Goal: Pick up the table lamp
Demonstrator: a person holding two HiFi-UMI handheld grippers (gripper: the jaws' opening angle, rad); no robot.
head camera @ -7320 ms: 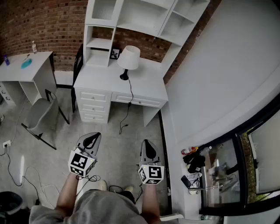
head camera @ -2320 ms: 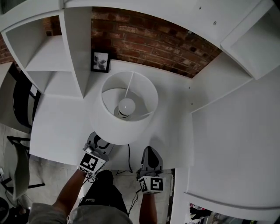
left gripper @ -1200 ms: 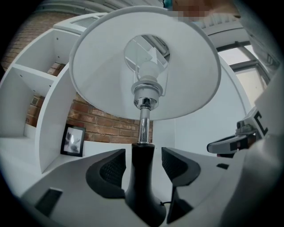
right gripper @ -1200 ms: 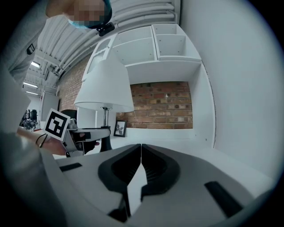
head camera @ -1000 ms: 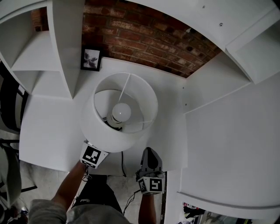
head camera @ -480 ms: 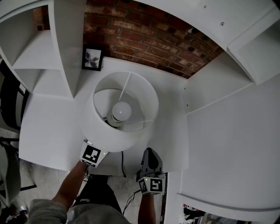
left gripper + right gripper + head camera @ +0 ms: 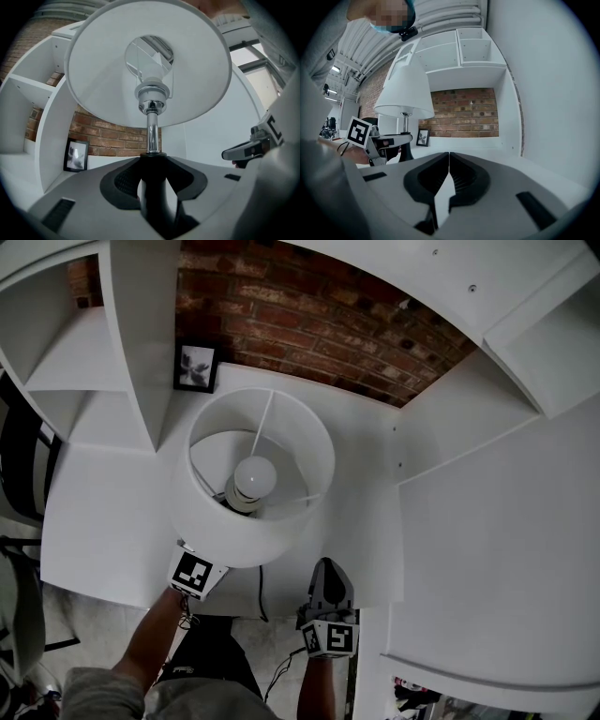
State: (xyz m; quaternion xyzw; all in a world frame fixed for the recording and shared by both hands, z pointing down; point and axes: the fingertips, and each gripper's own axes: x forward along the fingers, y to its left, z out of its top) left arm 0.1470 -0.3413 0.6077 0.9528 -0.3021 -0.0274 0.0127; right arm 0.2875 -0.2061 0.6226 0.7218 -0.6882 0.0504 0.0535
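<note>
Left gripper (image 7: pixel 152 187) is on the table lamp (image 7: pixel 187 79): its jaws pinch the black neck (image 7: pixel 154 197) just under the chrome stem (image 7: pixel 152 136), dark pads hard against both sides. The lamp stands upright, white shade spread wide overhead. From the head view the shade (image 7: pixel 225 545) covers nearly the whole of that gripper, and only the marker cube (image 7: pixel 195 574) pokes out at the near rim. The bulb (image 7: pixel 254 474) sits dead centre inside the shade. The lamp is over the middle of the white table (image 7: pixel 103 512), in front of the brick wall (image 7: pixel 309 324), with a small picture frame (image 7: pixel 197 368) at the back left by the shelf unit (image 7: pixel 141 334). Whether its foot is off the table I cannot tell. A dark cord (image 7: pixel 261 587) trails off the near edge. Right gripper (image 7: pixel 328 582) hangs at the table's near edge, just right of the lamp, jaws pressed together on nothing
</note>
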